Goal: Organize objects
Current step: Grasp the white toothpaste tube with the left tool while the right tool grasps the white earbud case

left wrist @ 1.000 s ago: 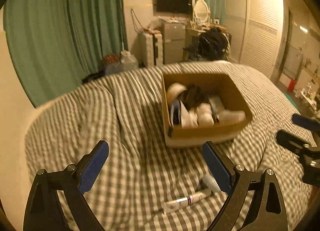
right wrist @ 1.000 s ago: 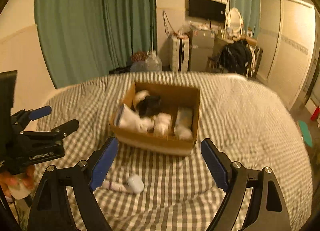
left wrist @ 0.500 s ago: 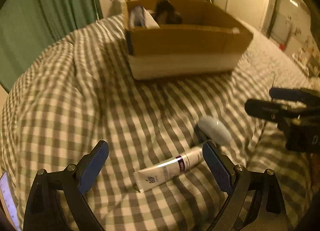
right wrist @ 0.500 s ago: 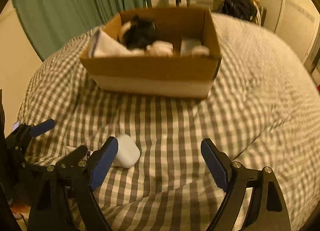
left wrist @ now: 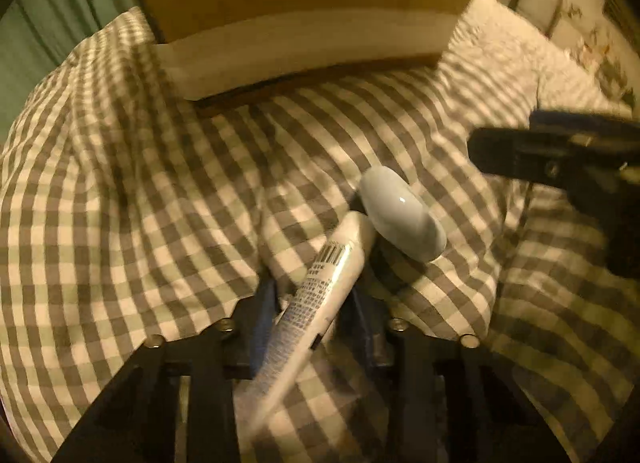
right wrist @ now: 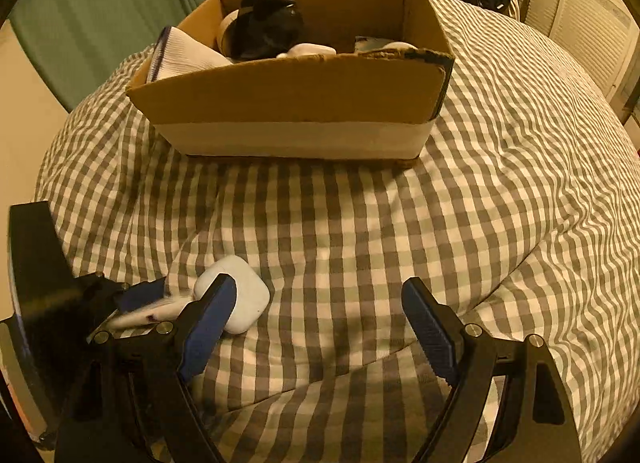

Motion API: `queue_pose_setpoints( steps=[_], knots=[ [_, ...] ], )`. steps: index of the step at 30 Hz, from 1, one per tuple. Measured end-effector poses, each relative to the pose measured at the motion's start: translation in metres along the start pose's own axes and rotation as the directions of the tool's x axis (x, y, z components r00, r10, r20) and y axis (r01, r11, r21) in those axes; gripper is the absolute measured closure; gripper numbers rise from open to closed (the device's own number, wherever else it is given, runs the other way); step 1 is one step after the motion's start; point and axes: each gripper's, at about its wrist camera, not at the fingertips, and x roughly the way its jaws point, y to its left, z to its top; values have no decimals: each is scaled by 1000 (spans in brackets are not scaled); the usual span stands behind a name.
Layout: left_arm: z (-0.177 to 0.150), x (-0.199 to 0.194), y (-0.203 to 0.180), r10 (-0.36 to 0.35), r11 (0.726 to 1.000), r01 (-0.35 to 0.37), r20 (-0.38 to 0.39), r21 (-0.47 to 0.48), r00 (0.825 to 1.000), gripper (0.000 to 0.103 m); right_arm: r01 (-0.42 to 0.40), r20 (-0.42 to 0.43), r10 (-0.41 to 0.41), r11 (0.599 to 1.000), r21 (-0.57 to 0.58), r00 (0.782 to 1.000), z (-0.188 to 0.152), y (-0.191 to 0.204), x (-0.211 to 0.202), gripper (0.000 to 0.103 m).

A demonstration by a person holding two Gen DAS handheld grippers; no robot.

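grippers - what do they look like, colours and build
Both match: black plastic frames with open cut-outs and small silver screws at the joints. The right gripper has two flat fingers faced with blue ribbed pads. The left gripper has the same blue pads. No cables or sleeves show.

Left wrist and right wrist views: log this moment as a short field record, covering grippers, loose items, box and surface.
left gripper: shut on the white tube
right gripper: open, holding nothing
earbud case: white, lying on the bedspread, at the tube's tip
cardboard box: open top, already holds a black item and white items
surface: grey-and-white checked bedspread
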Motion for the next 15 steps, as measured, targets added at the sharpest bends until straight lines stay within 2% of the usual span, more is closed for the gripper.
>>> queue_pose_setpoints(
  steps=[2,7,12,15],
  knots=[
    [-3,-10,8,-20,999,21,28,-43,999,77,-4,0,4,1000,11,1000,0,-2,-1,18],
    [-11,-40,29,34,989,-16,122,-146,992,83,-13,1,13,1000,5,1000,0,0,-2,18],
    [-10,-48,53,52,972,-18,142,-234,989,83,-29,-5,28,994,-105,1000,1,24,1,18],
    [-6,-49,58,54,967,-16,144,-253,988,84,-48,-44,40,979,-199,998,2,47,11,18]
  ],
)
